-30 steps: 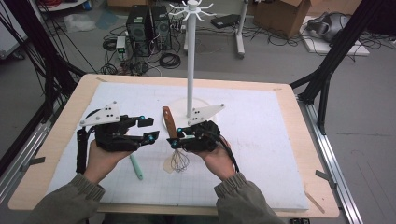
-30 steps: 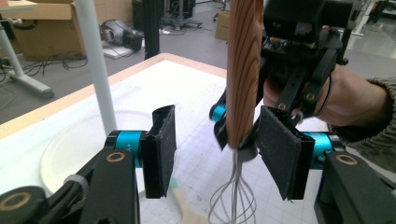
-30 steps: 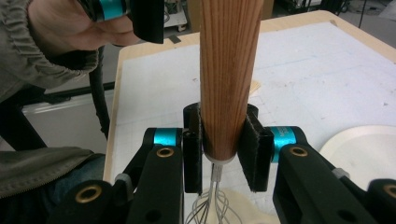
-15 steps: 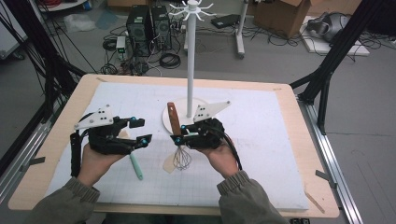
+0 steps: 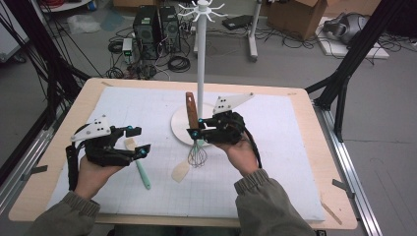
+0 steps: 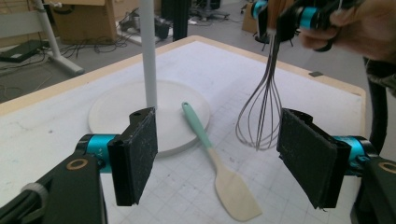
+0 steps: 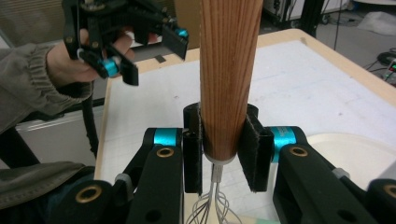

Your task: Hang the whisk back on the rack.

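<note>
- Whisk [image 5: 195,137] is held upright over the white mat [image 5: 275,162], just in front of the stand's round base [image 5: 178,125], wire loops hanging down.
- Right gripper [image 7: 220,149] is clamped on the wooden handle [image 7: 229,70] near its lower end, just above the wires.
- Left gripper [image 6: 217,154] is spread wide, nothing held, close to the teal spatula [image 5: 142,169].
- Probably light; the handle looks stiff and grippy, so that's where it's best gripped. The wires look springy and easily bent.
</note>
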Available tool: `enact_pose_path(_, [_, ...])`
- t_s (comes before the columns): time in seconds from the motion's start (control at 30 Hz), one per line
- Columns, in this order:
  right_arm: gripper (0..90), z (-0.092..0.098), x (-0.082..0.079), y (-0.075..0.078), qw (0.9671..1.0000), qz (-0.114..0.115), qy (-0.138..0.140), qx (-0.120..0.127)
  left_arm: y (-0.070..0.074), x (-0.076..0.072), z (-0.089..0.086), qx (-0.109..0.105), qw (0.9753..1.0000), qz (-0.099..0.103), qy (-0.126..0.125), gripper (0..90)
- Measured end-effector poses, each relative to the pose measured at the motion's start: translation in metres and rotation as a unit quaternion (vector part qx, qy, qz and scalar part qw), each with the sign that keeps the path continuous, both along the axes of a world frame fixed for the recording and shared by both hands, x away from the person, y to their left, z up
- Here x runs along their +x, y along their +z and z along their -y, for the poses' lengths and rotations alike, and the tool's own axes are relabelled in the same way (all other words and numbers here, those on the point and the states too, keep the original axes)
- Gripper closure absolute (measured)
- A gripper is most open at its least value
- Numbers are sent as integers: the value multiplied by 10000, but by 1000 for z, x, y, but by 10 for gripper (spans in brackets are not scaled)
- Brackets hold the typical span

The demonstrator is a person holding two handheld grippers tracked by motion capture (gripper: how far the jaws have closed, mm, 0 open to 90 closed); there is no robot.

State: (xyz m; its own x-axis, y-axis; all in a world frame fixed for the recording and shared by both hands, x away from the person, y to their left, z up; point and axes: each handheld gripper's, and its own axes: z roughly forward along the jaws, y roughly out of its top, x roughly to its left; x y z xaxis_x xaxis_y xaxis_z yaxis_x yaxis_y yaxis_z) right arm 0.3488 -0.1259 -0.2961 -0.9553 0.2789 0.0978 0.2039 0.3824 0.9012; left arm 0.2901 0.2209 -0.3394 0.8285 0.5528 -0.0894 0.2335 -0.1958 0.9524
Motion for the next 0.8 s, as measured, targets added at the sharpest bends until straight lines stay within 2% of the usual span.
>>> enact_pose_path(0.2, [732, 2, 10, 11, 10000, 22, 9, 10, -11, -1, -9, -62, 9999, -77, 114, 291])
enact_pose_path(0.37, [732, 1, 15, 19, 10000, 54, -16, 49, -14, 0, -15, -14, 9998, -66, 202, 280])
enact_pose_path(0.6, [731, -3, 23, 31, 9999, 128, -23, 61, -21, 2, -21, 31, 9992, -98, 381, 220])
enact_pose_path(0.8, [731, -5, 28, 41, 9998, 158, -23, 93, -24, 1, -23, 196, 9985, -43, 502, 171])
